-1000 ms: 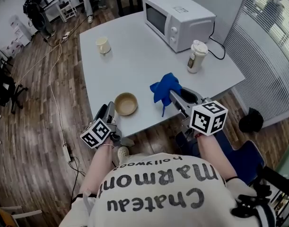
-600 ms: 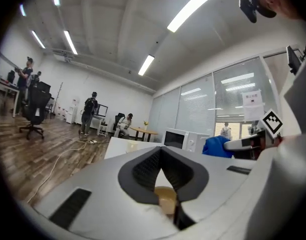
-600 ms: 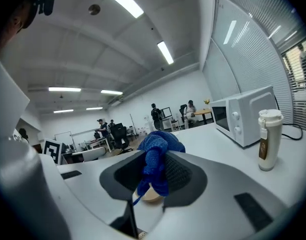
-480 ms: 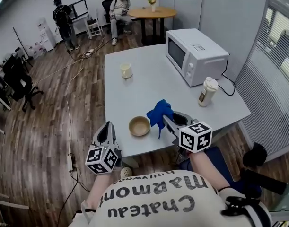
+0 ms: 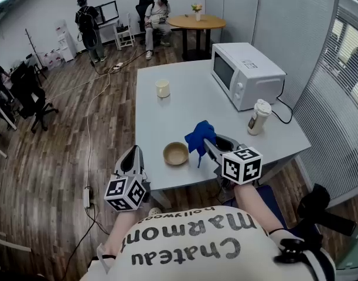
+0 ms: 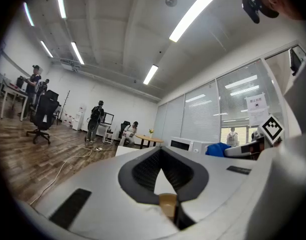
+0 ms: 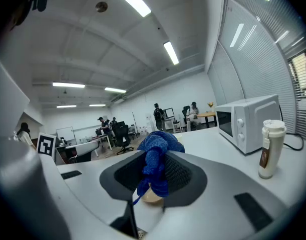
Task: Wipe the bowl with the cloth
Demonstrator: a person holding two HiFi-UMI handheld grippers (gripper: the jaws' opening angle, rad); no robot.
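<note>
Right hand-held gripper (image 5: pixel 209 147) clamped on blue cloth (image 5: pixel 199 136) — bunched, knitted-looking, just right of bowl (image 5: pixel 176 153). Bowl round, tan, smooth, interior bare, near front edge of grey desk (image 5: pixel 179 98). Left hand-held gripper (image 5: pixel 133 153) off desk edge, left of bowl — jaws just closed together, nothing between.

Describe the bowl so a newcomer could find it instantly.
On the pale grey table with the white microwave oven, look near the front edge. The small round tan bowl sits there, low and wide, unlike the taller cream mug and lidded cup.
</note>
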